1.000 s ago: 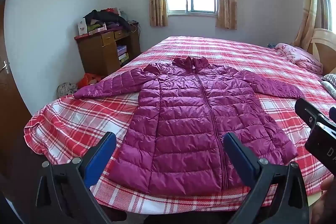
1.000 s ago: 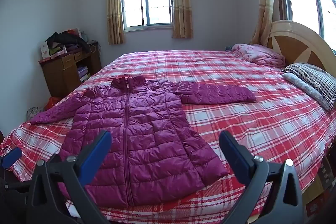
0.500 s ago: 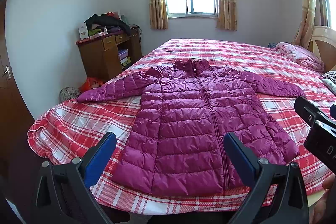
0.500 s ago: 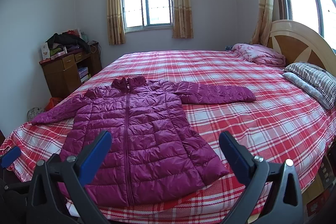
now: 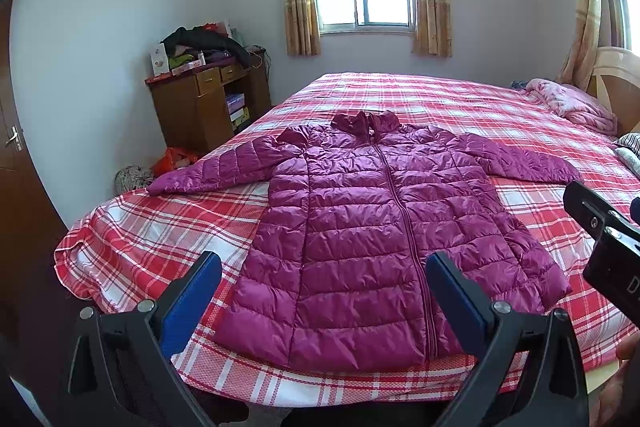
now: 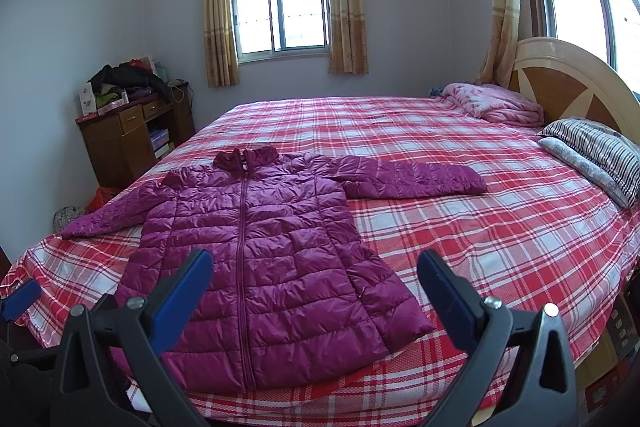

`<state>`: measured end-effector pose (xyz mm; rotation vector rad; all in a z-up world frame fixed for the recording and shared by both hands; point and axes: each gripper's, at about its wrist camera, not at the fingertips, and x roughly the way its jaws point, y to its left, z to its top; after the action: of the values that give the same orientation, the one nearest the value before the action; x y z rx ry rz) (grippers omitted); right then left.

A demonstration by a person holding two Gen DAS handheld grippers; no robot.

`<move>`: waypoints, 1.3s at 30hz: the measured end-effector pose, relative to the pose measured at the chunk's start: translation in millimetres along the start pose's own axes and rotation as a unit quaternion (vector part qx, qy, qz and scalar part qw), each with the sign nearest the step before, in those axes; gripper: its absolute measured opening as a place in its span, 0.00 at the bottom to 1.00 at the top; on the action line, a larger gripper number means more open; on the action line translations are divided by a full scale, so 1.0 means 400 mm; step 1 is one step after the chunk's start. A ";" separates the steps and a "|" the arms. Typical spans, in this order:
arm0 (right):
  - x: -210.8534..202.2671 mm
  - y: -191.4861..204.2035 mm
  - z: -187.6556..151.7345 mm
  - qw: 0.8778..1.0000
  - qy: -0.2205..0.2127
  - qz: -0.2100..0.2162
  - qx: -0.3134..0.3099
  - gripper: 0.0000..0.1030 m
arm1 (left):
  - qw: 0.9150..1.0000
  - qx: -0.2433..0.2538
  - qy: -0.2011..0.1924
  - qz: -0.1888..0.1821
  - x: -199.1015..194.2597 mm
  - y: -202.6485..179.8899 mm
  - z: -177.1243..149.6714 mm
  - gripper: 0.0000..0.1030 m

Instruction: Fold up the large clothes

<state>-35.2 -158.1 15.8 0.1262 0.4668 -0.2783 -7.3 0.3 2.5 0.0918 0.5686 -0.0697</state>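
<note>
A magenta quilted puffer jacket (image 5: 376, 223) lies flat, front up and zipped, on the red plaid bed (image 5: 160, 227), both sleeves spread out. It also shows in the right wrist view (image 6: 256, 255). My left gripper (image 5: 324, 291) is open and empty, held above the bed's near edge over the jacket's hem. My right gripper (image 6: 316, 283) is open and empty, near the hem's right corner. The right gripper's body (image 5: 608, 247) shows at the right edge of the left wrist view.
A wooden desk (image 5: 200, 107) piled with clothes stands by the left wall. A folded pink blanket (image 6: 496, 103) and striped pillows (image 6: 596, 155) lie by the headboard (image 6: 568, 83). A window (image 6: 280, 11) with curtains is at the back.
The left view has tilted up slightly, so the jacket sits a little lower in the frame. The right gripper has barely moved. Both stay open.
</note>
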 end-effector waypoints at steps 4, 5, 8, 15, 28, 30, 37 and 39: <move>-0.001 0.000 0.000 1.000 0.000 0.000 0.000 1.00 | 1.000 -0.001 0.000 -0.001 0.000 0.000 -0.001 0.99; -0.001 0.000 0.000 1.000 0.000 0.000 0.000 1.00 | 1.000 0.000 0.000 -0.001 0.000 0.000 -0.001 0.99; -0.001 -0.001 0.000 1.000 0.000 0.000 0.001 1.00 | 1.000 0.000 0.000 -0.001 0.000 0.000 -0.001 0.99; 0.007 0.000 0.000 1.000 0.000 0.001 0.001 1.00 | 1.000 0.000 0.000 0.000 -0.001 0.002 0.000 0.99; -0.003 0.000 -0.001 1.000 0.000 0.001 0.001 1.00 | 1.000 0.001 0.000 0.000 -0.002 -0.002 -0.002 0.99; -0.003 -0.001 -0.001 1.000 -0.001 0.001 0.002 1.00 | 1.000 0.001 0.000 0.000 -0.003 -0.002 -0.003 0.99; -0.005 0.000 0.000 1.000 0.000 0.001 0.001 1.00 | 1.000 0.001 0.000 0.000 -0.002 -0.003 -0.002 0.99; -0.005 0.000 -0.001 1.000 0.000 0.001 0.001 1.00 | 1.000 0.001 0.000 0.000 -0.003 -0.003 -0.002 0.99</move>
<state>-37.0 -157.6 16.4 0.1287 0.4671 -0.2771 -8.9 -0.5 2.2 0.0939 0.5694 -0.0697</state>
